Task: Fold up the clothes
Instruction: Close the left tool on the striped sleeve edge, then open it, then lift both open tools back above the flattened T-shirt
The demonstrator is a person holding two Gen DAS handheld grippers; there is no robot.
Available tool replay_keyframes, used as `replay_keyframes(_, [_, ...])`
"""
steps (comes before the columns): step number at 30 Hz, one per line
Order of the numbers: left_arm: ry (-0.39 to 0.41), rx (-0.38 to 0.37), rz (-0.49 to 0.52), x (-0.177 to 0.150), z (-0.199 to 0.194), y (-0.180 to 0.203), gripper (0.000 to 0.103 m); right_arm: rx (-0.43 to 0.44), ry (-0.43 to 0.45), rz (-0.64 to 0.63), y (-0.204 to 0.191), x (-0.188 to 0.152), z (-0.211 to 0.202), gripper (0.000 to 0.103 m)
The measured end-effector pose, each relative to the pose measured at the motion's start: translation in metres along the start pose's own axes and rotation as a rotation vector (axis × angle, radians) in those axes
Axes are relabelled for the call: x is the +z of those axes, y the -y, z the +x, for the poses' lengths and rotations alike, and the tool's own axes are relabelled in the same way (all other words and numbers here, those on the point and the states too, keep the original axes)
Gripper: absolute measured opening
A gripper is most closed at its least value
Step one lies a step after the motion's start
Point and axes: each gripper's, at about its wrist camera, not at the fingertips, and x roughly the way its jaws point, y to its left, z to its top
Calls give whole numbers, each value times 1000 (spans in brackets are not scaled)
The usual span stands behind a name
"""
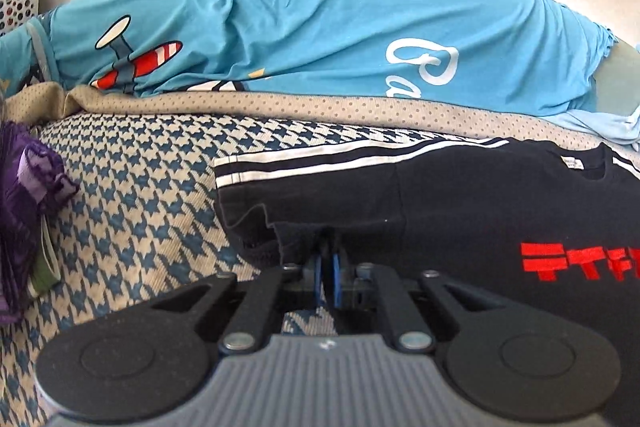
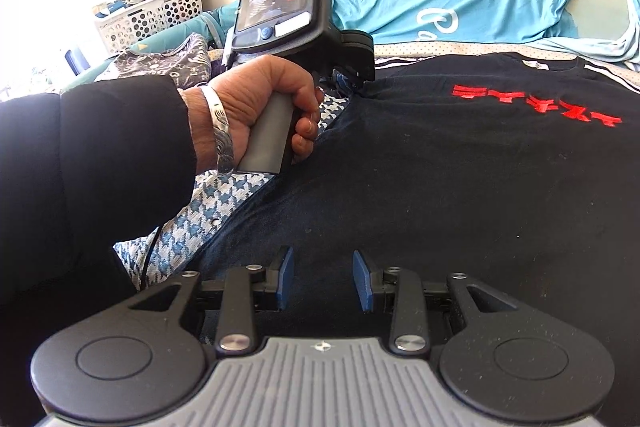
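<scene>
Figure: the black T-shirt (image 2: 440, 167), with red lettering on its chest, lay spread face up on the houndstooth bed cover (image 1: 132, 195), its collar toward the blue bedding (image 1: 320, 27) heaped along the far side. We held the left gripper (image 1: 327, 259) with its blue pads drawn together on a bunched fold of the shirt's sleeve-side edge, just below the white-striped sleeve (image 1: 320, 163); we judged this pinch to be the anchor from which that side could be lifted and carried over the body of the shirt. The right gripper (image 2: 323, 279) hung over the shirt's lower body with its pads partly apart and nothing between them, so we read it as waiting to take the hem on the same side. The left hand (image 2: 272, 107) gripped its handle from beyond the shirt's left edge, where a strip of cover showed bare. Beyond that edge lay a purple garment (image 1: 28, 211) and, farther off, a white basket (image 2: 152, 15), so we judged the freer room for folding to lie across the shirt itself.
</scene>
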Motion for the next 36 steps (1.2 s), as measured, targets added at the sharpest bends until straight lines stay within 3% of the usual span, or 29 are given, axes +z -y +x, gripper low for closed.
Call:
replay_keyframes(4, [12, 23, 3, -3, -1, 1, 12, -9, -12, 2, 2, 0, 2, 34])
replay_keyframes(8, [3, 43, -30, -4, -3, -5, 30, -29, -13, 12, 6, 0, 0, 38])
replay_keyframes(10, [-22, 54, -48, -4, -7, -9, 45, -39, -12, 21, 10, -1, -2, 39])
replay_keyframes(11, [-28, 72, -60, -6, -10, -11, 70, -49, -10, 25, 11, -1, -4, 39])
replay_keyframes(12, [-30, 94, -73, -7, -13, -14, 88, -60, -8, 28, 13, -2, -5, 39])
replay_keyframes(14, [-32, 117, -98, -10, -20, -20, 89, -82, 0, 36, 17, -3, -8, 40])
replay_keyframes(20, [-21, 83, -113, -17, -50, -24, 89, -153, 28, 59, 29, -7, -21, 40])
replay_keyframes(25, [6, 28, -28, -28, -82, -4, 91, -215, 46, 88, 40, -9, -32, 40])
replay_keyframes(36, [-31, -142, 89, -80, -126, 35, 96, -370, 83, 162, 68, -12, -53, 41])
